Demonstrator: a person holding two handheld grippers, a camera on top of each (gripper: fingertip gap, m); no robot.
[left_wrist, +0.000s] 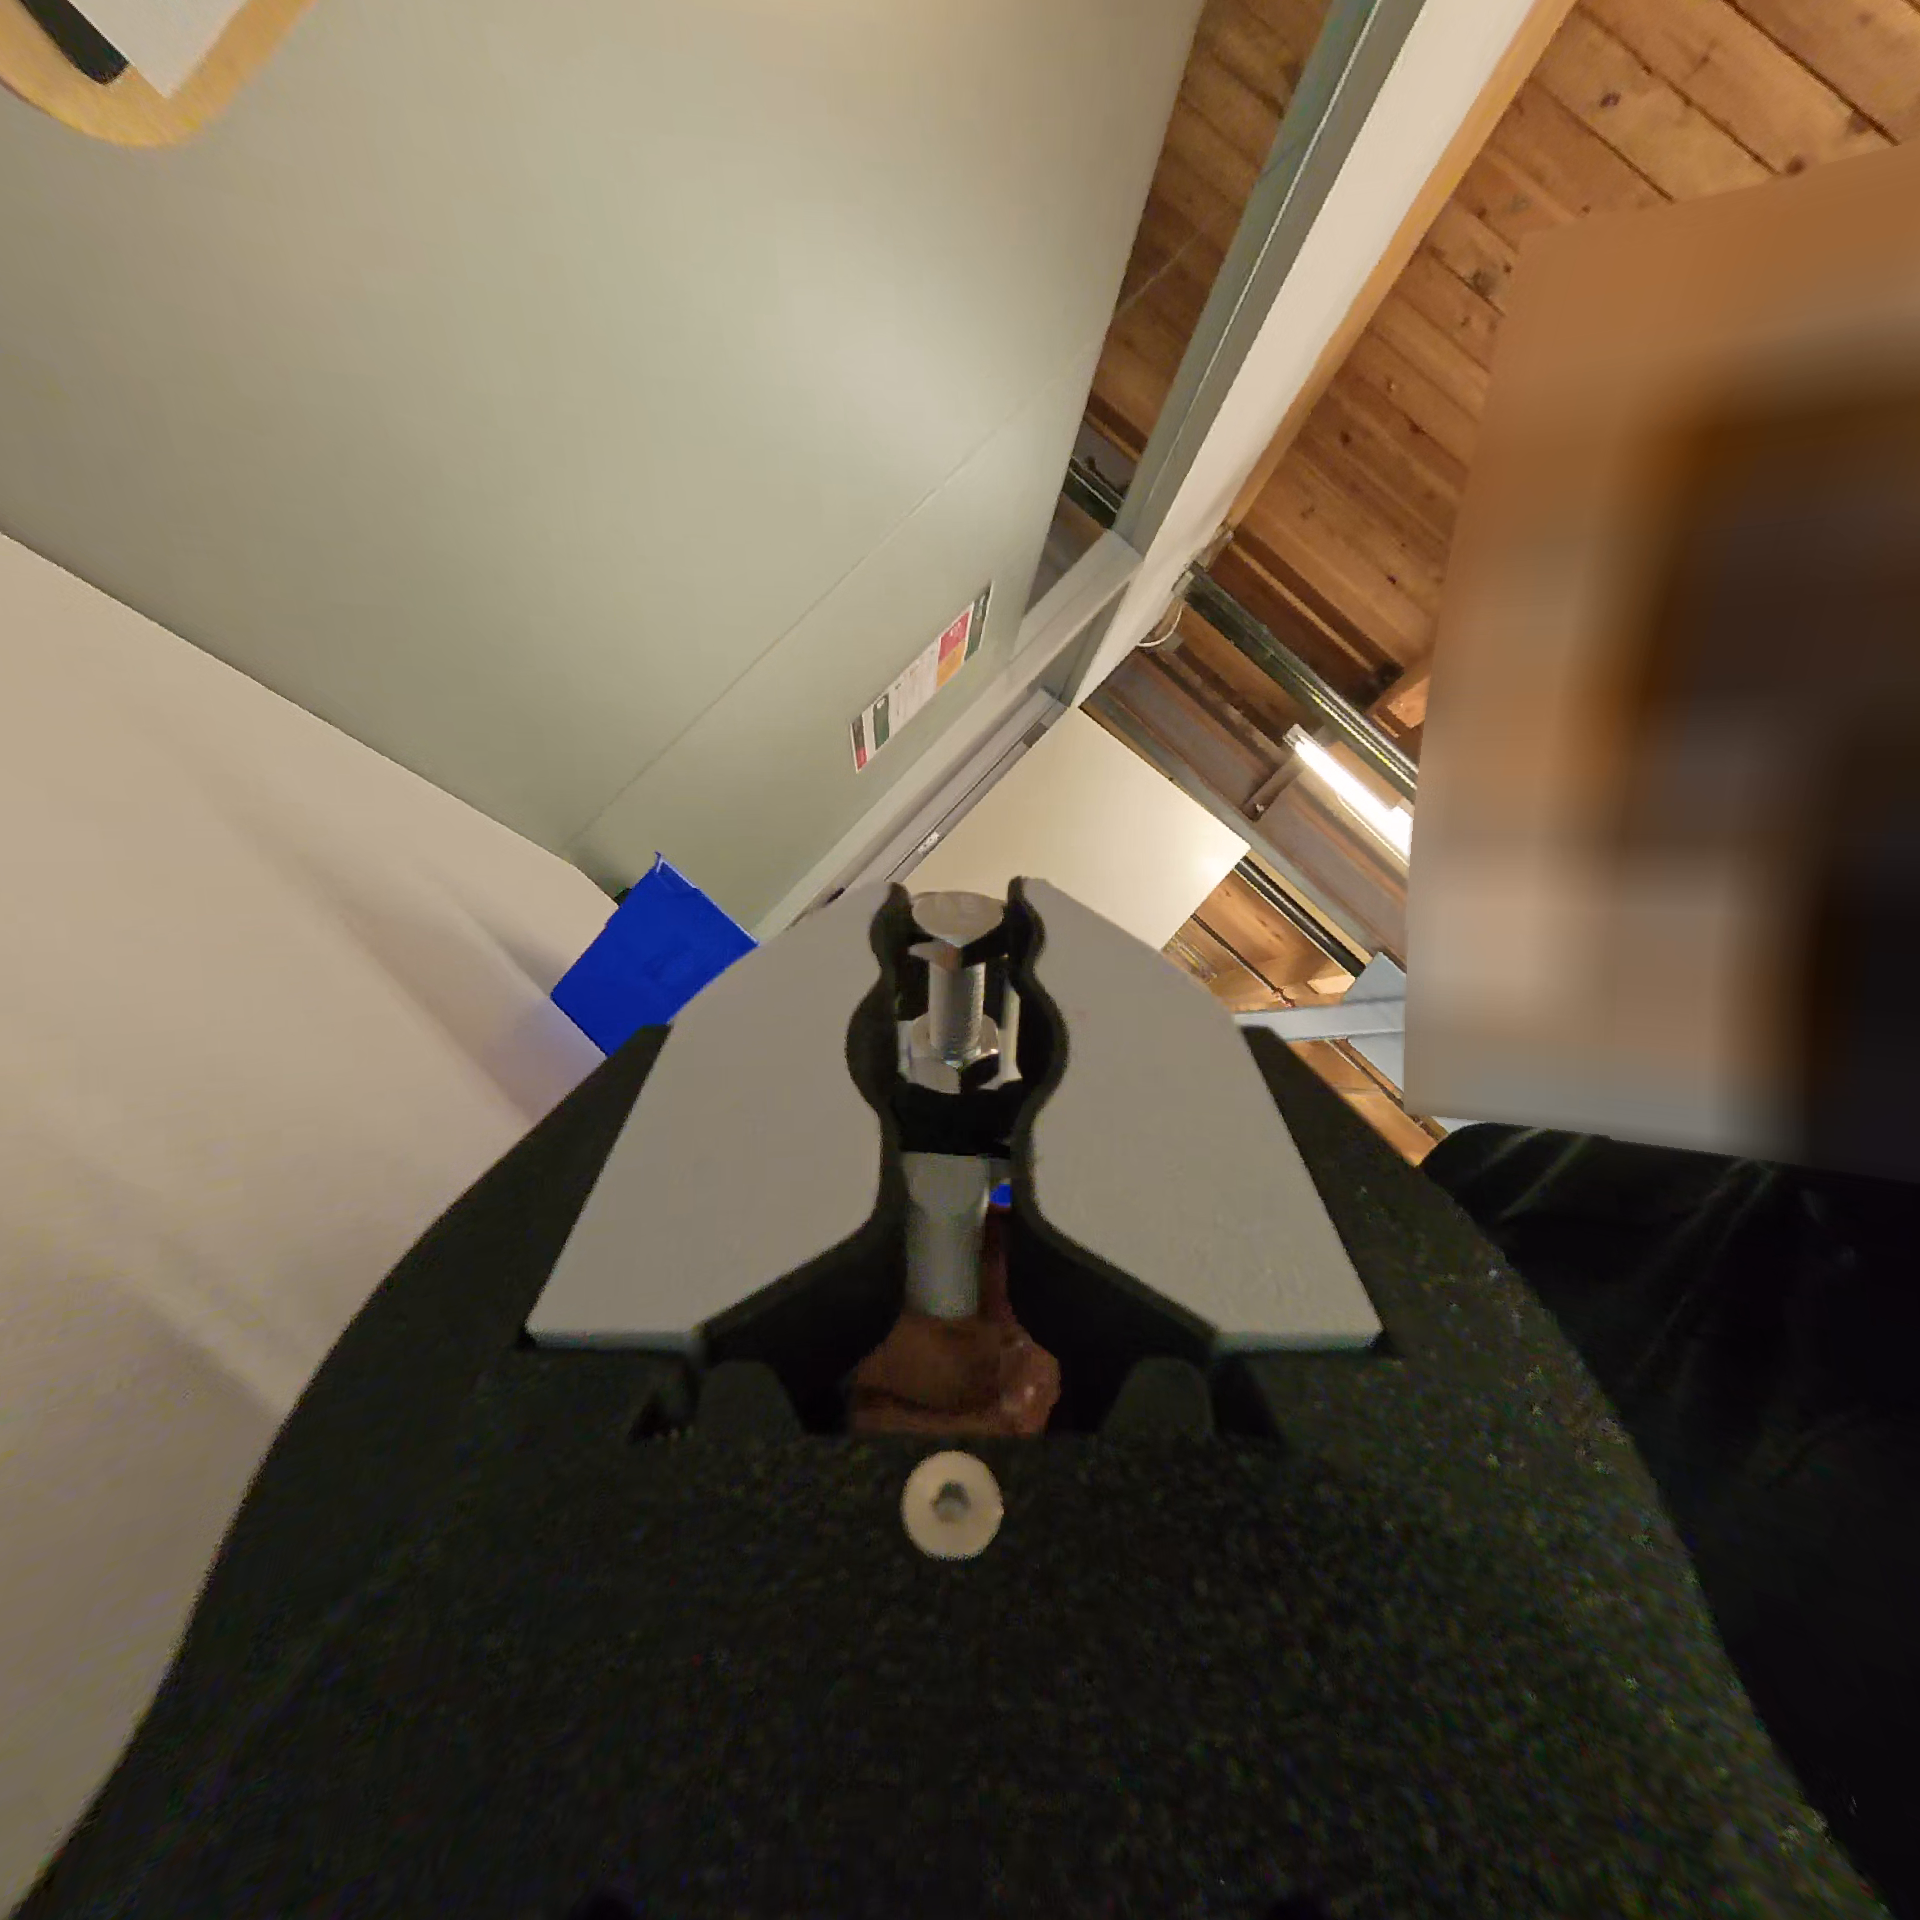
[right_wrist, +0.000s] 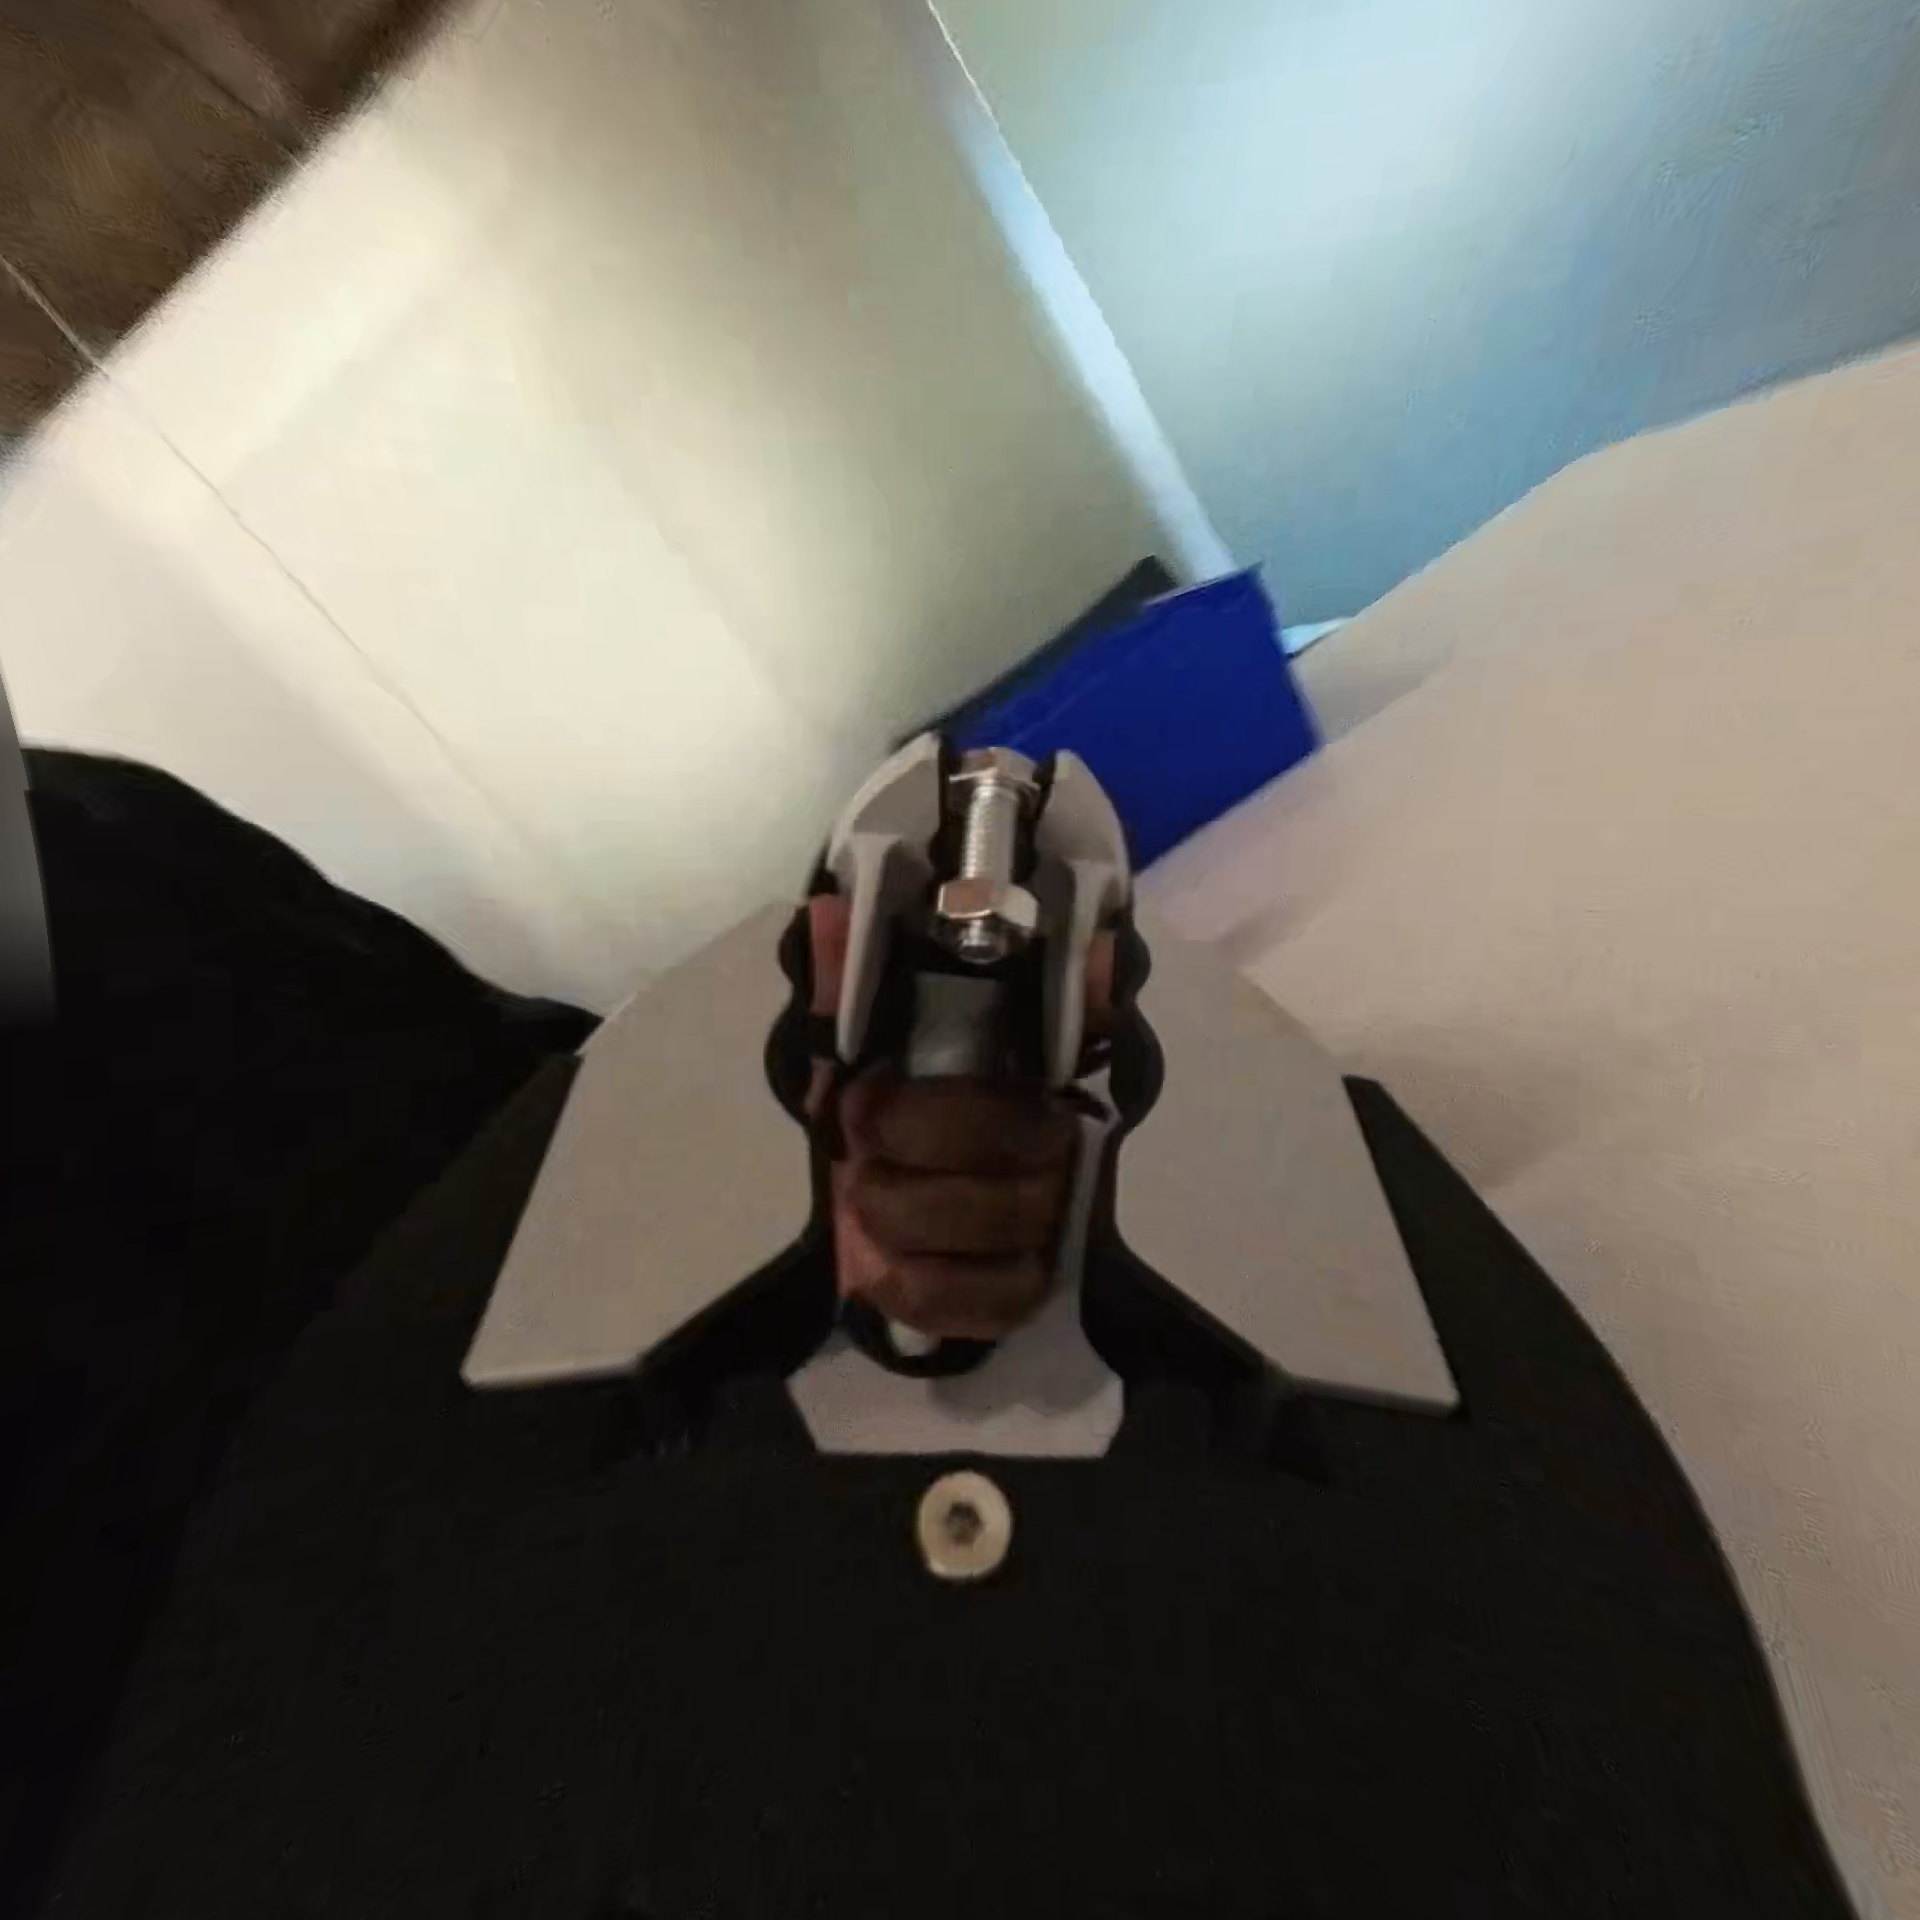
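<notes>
The left tool (left_wrist: 956, 904) is pressed together on a silver bolt (left_wrist: 954, 987). Its two tips pinch the hex head, and the threaded shank runs back between the fingers to a nut (left_wrist: 951, 1049) sitting on it. Further back in the gap a hand (left_wrist: 956, 1371) shows.

The right tool (right_wrist: 961, 935) is spread wide. Its grey fingers (right_wrist: 675, 1143) stand on either side of the left tool, which lies between them with the bolt and nut (right_wrist: 982, 904) in its grip. The view is blurred, so I cannot tell whether the right pads touch the left tool's sides. A hand (right_wrist: 935, 1195) wraps the left tool's handle just behind the nut.

Both tools are tilted up, off the white surface (left_wrist: 208, 935). Past the tips a blue bin (left_wrist: 655, 956) stands at the far edge of that surface, against a pale grey-green wall (left_wrist: 520, 416) that carries a printed sheet (left_wrist: 920, 675). Above is a wooden plank ceiling (left_wrist: 1351, 416) with a tube light (left_wrist: 1351, 779). Dark clothing (left_wrist: 1662, 1351) fills the near side.
</notes>
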